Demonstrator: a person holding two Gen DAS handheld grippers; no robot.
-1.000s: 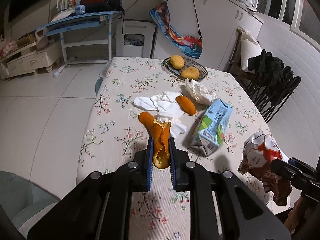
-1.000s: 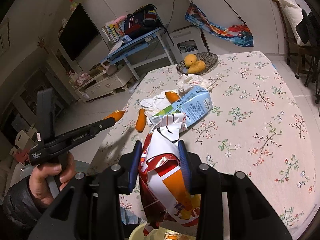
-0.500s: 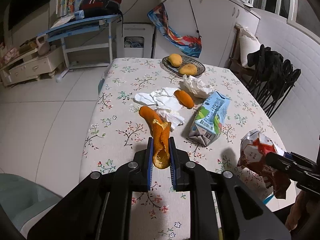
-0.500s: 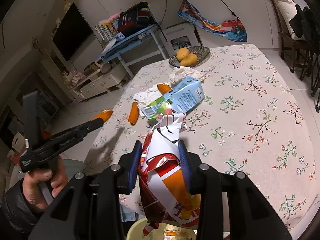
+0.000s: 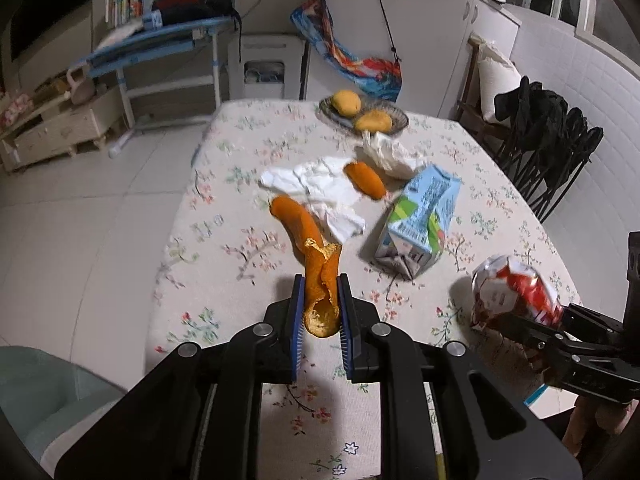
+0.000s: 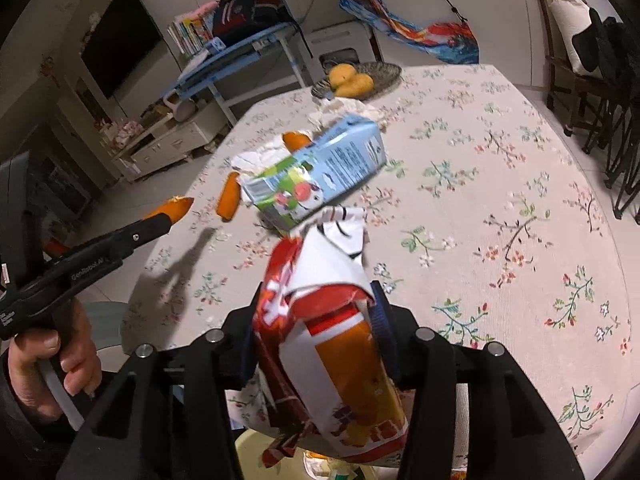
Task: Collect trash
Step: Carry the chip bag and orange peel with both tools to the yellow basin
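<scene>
My left gripper (image 5: 320, 304) is shut on an orange peel (image 5: 320, 280), held above the near part of the flowered table (image 5: 240, 280); the peel also shows in the right wrist view (image 6: 176, 206). My right gripper (image 6: 316, 320) is shut on a crumpled red, white and orange snack bag (image 6: 332, 340), held over the table's near edge; the bag also shows in the left wrist view (image 5: 512, 296). On the table lie two more orange peels (image 5: 294, 220) (image 5: 366, 180), white tissues (image 5: 320, 184) and a blue milk carton (image 5: 424, 220) on its side.
A fruit plate (image 5: 364, 114) with two mangoes stands at the table's far end, crumpled paper (image 5: 388, 152) beside it. A pale yellow bin rim (image 6: 256, 452) shows below my right gripper. Folding chairs (image 5: 552, 148) stand right of the table, a blue desk (image 5: 160, 48) far left.
Both grippers have pulled back from the table and risen with their loads. The table items look farther away; the bin rim shows under the right gripper.
</scene>
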